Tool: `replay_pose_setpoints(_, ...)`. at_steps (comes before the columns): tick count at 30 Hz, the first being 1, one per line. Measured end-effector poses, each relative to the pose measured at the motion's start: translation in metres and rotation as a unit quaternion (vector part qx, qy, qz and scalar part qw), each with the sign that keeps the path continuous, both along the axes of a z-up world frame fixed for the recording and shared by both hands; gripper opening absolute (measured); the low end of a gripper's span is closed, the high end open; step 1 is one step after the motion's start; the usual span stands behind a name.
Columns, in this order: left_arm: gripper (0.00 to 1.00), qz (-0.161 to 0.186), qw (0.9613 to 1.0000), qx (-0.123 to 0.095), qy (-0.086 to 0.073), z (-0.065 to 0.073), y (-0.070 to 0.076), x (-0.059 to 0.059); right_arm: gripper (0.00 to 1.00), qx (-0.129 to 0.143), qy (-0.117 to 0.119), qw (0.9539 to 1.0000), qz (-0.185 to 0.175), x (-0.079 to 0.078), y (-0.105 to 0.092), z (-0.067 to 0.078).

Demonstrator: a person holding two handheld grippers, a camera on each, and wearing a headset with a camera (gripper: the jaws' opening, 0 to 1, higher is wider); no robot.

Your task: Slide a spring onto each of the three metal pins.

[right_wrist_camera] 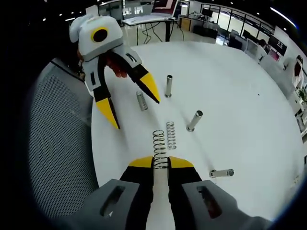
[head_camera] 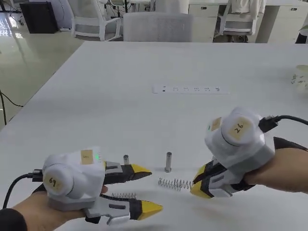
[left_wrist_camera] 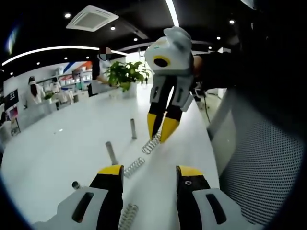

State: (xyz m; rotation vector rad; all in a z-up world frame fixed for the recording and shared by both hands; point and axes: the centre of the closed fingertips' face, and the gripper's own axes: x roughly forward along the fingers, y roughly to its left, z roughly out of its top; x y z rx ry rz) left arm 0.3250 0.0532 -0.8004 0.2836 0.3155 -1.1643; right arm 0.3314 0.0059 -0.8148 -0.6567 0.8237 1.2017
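Note:
Three short metal pins (right_wrist_camera: 168, 86) (right_wrist_camera: 194, 120) (right_wrist_camera: 221, 173) stand on the white table (head_camera: 144, 110); two of these pins (head_camera: 168, 162) (head_camera: 126, 159) show in the head view. My right gripper (right_wrist_camera: 160, 163) (head_camera: 197, 182) is shut on one end of a spring (right_wrist_camera: 159, 143) (head_camera: 174, 183), which lies low over the table and points toward the pins. A second spring (right_wrist_camera: 171, 134) lies just beside it. My left gripper (head_camera: 147, 189) (left_wrist_camera: 150, 171) is open, with a third spring (head_camera: 124, 196) (left_wrist_camera: 127, 216) lying on the table between its jaws.
A white power strip (head_camera: 190, 89) lies across the middle of the table. Office chairs (head_camera: 156, 26) stand along the far edge. The table's near edge runs close under both grippers, with a mesh chair (right_wrist_camera: 57, 143) beside it.

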Motion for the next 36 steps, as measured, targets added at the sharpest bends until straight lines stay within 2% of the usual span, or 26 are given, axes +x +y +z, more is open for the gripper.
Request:
replay_pose_setpoints(11, 0.33, -0.025, 0.9995, 0.013, -0.009, -0.002, -0.011, -0.004, 0.08, -0.009, 0.003, 0.9994, 0.034, -0.009, 0.015, 0.001)
replay_pose_setpoints(26, 0.19, -0.060, 0.9975, 0.032, -0.018, -0.008, -0.020, -0.015, 0.08, -0.021, 0.020, 0.9970, 0.072, -0.025, 0.023, -0.001)
replay_pose_setpoints(33, 0.07, -0.076, 0.9950, 0.052, -0.038, -0.013, -0.021, -0.018, 0.08, -0.028, 0.028, 0.9959, 0.081, -0.030, 0.023, -0.003)
replay_pose_setpoints(36, 0.03, -0.078, 0.9947, 0.054, -0.041, -0.013, -0.021, -0.018, 0.08, -0.030, 0.032, 0.9955, 0.084, -0.033, 0.023, -0.003)
